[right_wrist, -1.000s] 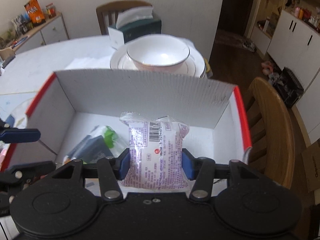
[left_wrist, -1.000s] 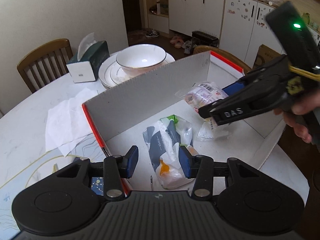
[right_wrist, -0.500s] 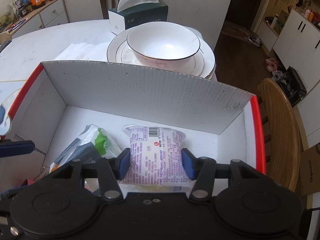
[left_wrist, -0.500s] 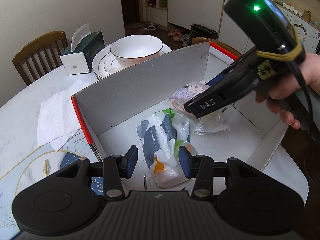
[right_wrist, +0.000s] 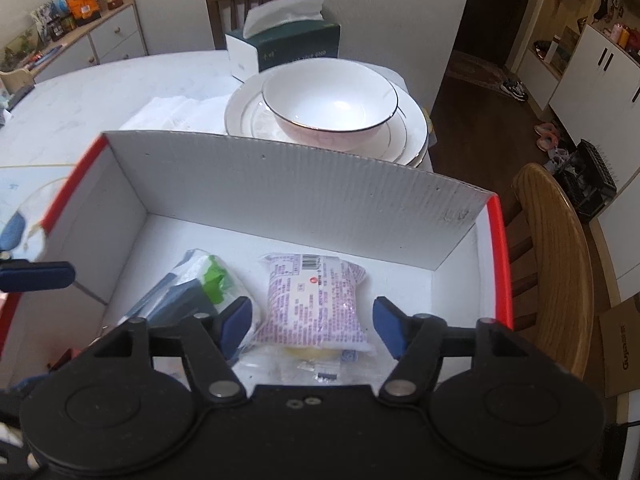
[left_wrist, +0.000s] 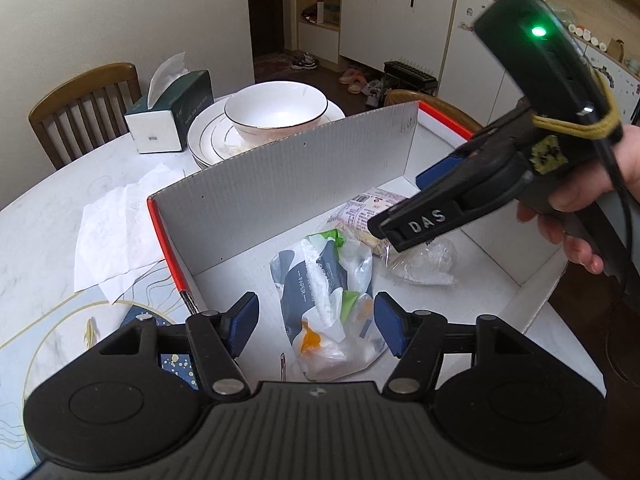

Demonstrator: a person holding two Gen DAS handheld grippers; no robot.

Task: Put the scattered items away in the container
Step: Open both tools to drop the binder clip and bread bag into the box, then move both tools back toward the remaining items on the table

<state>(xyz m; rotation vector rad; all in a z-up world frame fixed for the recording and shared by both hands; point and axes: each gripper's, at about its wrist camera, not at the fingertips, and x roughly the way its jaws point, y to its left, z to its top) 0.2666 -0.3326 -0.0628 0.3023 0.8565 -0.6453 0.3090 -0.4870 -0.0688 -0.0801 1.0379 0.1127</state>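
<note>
- Right tool (right_wrist: pixel 312 326) is standing open, jaws just having been opening, pads clear of the purple packet (right_wrist: pixel 314 300) lying in the box (right_wrist: pixel 280 184), long axis pointing away.
- Left tool (left_wrist: pixel 316 328) is likewise opening, straddling the pouch (left_wrist: pixel 326 300) untouched.

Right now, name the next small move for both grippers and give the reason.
Probably lift both clear of the box. The right gripper has just opened off the purple packet; the left gripper has opened around the tissue pack, both resting inside.
</note>
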